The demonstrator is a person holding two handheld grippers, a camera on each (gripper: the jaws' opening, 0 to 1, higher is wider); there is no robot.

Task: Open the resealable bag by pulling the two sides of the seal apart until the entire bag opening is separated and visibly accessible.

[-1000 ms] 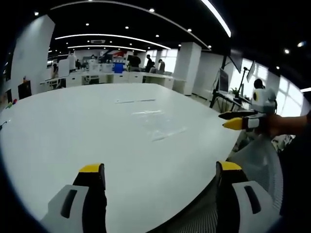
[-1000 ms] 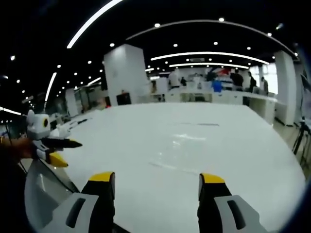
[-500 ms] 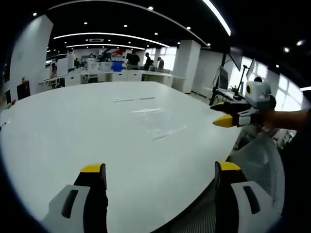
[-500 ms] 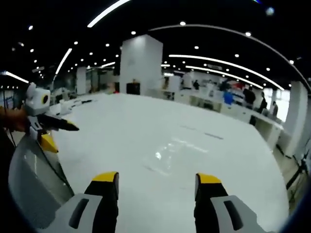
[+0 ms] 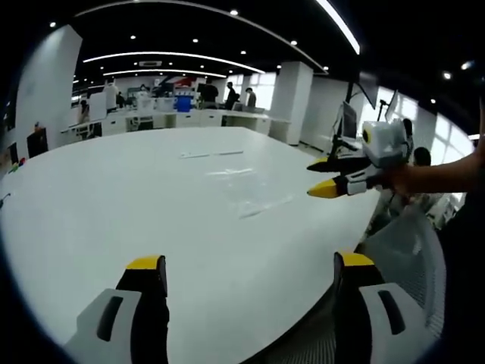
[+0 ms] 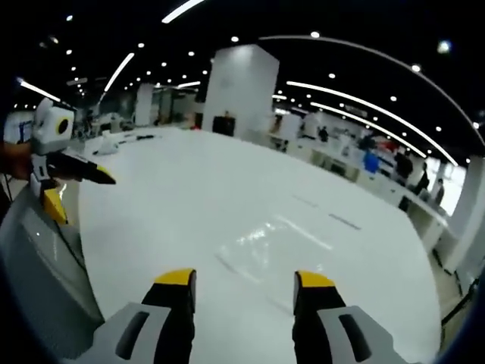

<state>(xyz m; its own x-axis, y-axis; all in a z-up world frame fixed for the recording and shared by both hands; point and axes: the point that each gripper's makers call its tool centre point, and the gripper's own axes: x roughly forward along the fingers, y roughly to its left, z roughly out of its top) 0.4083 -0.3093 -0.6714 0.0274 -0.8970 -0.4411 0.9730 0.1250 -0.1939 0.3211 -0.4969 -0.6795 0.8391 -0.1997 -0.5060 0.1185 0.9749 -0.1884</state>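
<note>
Approach step, nothing gripped yet. Bag [image 6: 261,254] lies flat on the counter [image 6: 189,197], just ahead of my right gripper [image 6: 242,288] at 12 o'clock, fingers apart. Left gripper [image 5: 250,277] hangs back, fingers apart. Next I need both down on opposite seal lips.

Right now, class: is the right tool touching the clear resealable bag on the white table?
Apart. In the right gripper view, bare white table separates the right tool's open tips from the resealable bag lying flat ahead.
</note>
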